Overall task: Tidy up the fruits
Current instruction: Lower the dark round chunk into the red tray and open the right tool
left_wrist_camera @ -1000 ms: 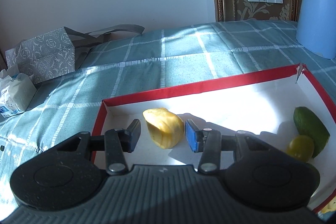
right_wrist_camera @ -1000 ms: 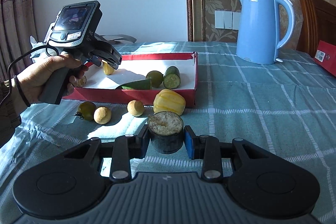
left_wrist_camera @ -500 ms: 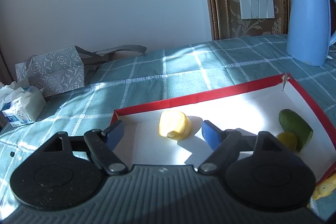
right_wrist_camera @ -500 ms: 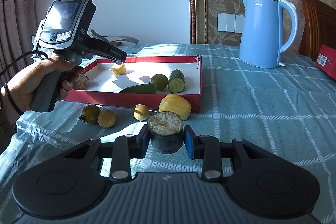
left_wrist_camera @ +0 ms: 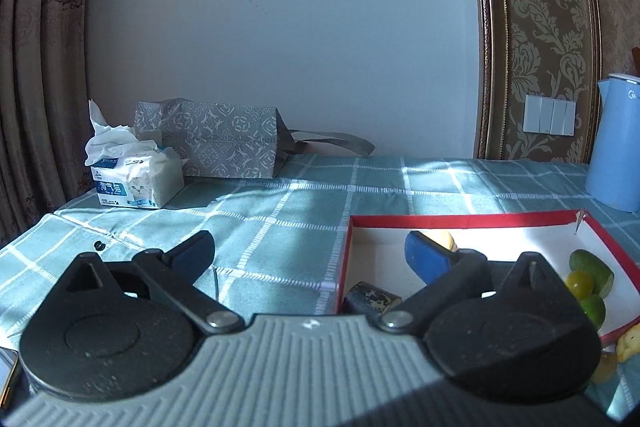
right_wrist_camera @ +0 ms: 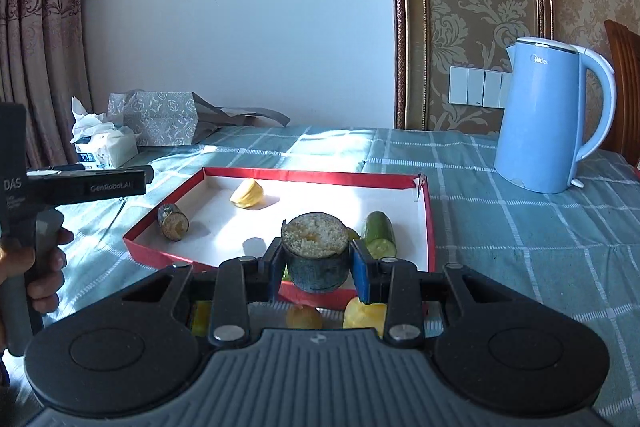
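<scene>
A red-rimmed tray (right_wrist_camera: 424, 227) at frame centre already holds a yellow piece (right_wrist_camera: 247, 193), cucumber (right_wrist_camera: 379, 234) and a dark chunk (right_wrist_camera: 173, 222). The right hand-held gripper (right_wrist_camera: 316, 261) grips another dark eggplant chunk (right_wrist_camera: 316, 251) above the tray's near edge. The left hand-held gripper (left_wrist_camera: 308, 257) is opening, empty. Several fruits (right_wrist_camera: 304, 317) wait on the counter (right_wrist_camera: 520, 227), lower centre.

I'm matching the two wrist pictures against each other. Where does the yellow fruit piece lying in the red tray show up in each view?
Left wrist: the yellow piece peeks out right of centre, mostly hidden behind a blue pad of the opening, empty left gripper.
Right wrist: it lies in plain sight at the tray's far end, left of centre.
Shared landmark: the blue kettle, at the right edge in both.
</scene>
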The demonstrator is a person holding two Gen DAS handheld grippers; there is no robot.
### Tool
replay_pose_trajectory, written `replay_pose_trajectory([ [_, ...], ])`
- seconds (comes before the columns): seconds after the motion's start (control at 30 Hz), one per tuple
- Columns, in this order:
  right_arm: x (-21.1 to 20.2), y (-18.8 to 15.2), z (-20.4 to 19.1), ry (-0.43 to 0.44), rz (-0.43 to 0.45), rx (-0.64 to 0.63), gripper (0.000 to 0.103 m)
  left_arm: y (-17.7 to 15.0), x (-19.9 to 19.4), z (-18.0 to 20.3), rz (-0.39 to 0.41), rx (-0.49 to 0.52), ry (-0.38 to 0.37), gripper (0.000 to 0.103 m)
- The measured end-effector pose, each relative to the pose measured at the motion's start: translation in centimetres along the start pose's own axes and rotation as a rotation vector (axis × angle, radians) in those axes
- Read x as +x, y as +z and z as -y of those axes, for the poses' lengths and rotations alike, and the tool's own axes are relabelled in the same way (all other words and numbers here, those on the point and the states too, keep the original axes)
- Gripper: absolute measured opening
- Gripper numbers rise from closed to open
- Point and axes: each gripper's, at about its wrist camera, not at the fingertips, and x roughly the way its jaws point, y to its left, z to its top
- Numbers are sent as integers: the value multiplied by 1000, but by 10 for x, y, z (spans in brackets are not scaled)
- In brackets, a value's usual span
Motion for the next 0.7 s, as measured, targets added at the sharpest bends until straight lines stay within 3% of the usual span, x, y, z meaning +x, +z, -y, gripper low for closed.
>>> replay_pose_trajectory([
  [0.4,95,31,-13,-22,-49,27,34,-4,7,-8,-27,-4,32,103],
  [0.7,133,45,-15,-37,-74,33,34,-7,10,-12,-42,-20,44,103],
])
